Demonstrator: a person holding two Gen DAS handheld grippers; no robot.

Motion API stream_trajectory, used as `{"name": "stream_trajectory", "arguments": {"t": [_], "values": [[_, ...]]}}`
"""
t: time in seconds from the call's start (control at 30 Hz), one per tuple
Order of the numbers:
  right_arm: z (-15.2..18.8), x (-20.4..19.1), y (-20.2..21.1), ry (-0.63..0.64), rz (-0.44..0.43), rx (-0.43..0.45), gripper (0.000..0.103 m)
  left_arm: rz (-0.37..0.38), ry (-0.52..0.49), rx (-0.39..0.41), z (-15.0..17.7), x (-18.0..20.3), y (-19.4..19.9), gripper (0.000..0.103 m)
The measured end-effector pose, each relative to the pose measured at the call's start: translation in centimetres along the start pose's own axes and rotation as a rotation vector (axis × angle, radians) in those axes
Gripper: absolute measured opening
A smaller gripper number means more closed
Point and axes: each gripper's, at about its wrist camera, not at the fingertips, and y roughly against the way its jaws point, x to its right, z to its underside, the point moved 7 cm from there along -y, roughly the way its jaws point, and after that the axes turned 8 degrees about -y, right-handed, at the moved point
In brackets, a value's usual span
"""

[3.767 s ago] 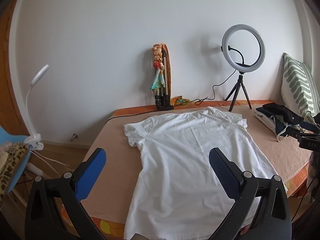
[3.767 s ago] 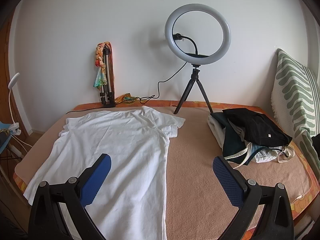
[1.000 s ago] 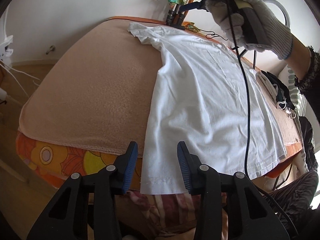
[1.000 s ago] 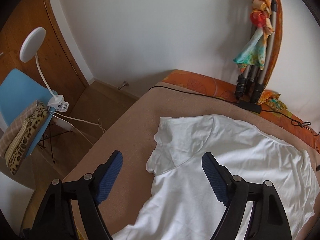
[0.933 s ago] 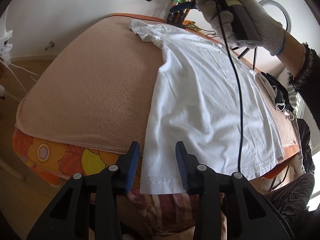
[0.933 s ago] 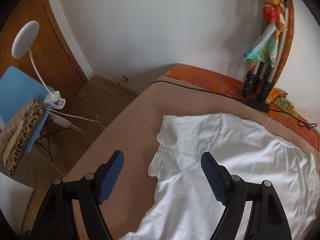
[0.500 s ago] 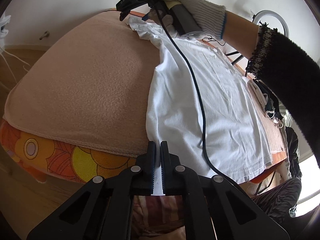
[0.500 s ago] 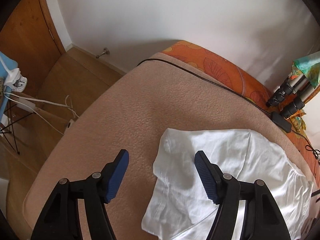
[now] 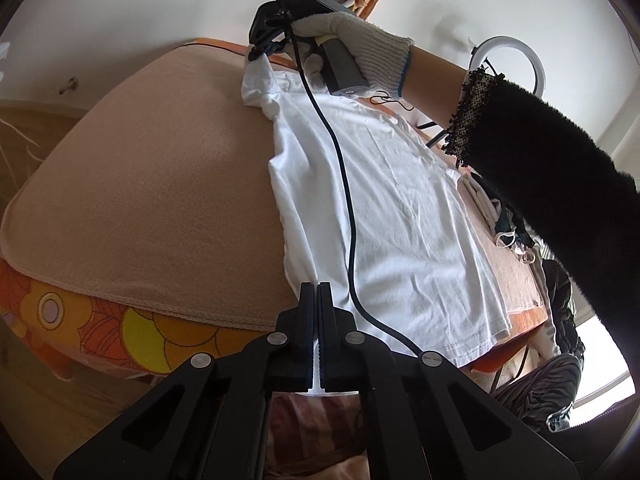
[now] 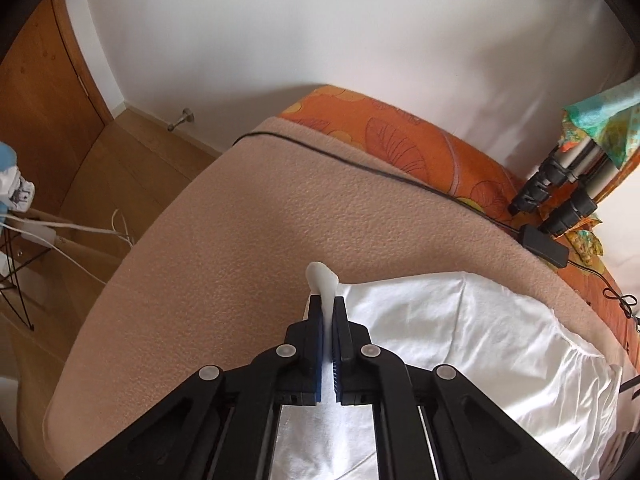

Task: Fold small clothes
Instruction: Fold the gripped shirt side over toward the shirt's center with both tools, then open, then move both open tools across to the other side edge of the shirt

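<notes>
A white T-shirt (image 9: 392, 200) lies flat on the peach blanket of the bed (image 9: 160, 168). My left gripper (image 9: 316, 292) is shut on the shirt's near hem corner at the bed's front edge. My right gripper (image 10: 327, 304) is shut on the shirt's left sleeve (image 10: 323, 280), a tuft of white cloth sticking out past its blue pads. In the left wrist view the right gripper (image 9: 260, 46), held in a gloved hand, pinches that sleeve at the far end of the bed. The rest of the shirt (image 10: 460, 340) spreads to the right.
A black cable (image 10: 360, 166) crosses the blanket near the wall. Folded tripod legs with a colourful scarf (image 10: 560, 184) stand at the back. A ring light (image 9: 508, 68) and a pile of clothes (image 9: 500, 216) are at the far right. The wooden floor with white cables (image 10: 60, 232) lies left.
Both grippers have closed: the left on the hem corner, the right on the sleeve after lowering onto it. The sleeve is now bunched up between the right pads.
</notes>
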Motion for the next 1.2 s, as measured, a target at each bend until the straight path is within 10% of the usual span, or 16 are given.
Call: {"name": "stream_trajectory", "arguments": {"t": [0.5,0.93,1.1,1.2], "values": [[-1.3,7.8,7.5,-0.152,-0.108,0.158,0.001,0.08,-0.162,0.004,-1.1,5.6,-1.0,0.0],[5.3,20.6,6.3,-0.306,-0.018,0.144,0.002,0.163,-0.295,-0.159,1.5,11.2,-6.1,0.0],[6.7,23.6,5.4,-0.304,0.104,0.124,0.048,0.206,-0.325,-0.182,1.6,12.6,-5.8,0.016],[7.2,24.3,6.5,-0.314,0.07,0.134,0.047,0.221,-0.376,-0.142,1.4,13.7,-4.5,0.016]]}}
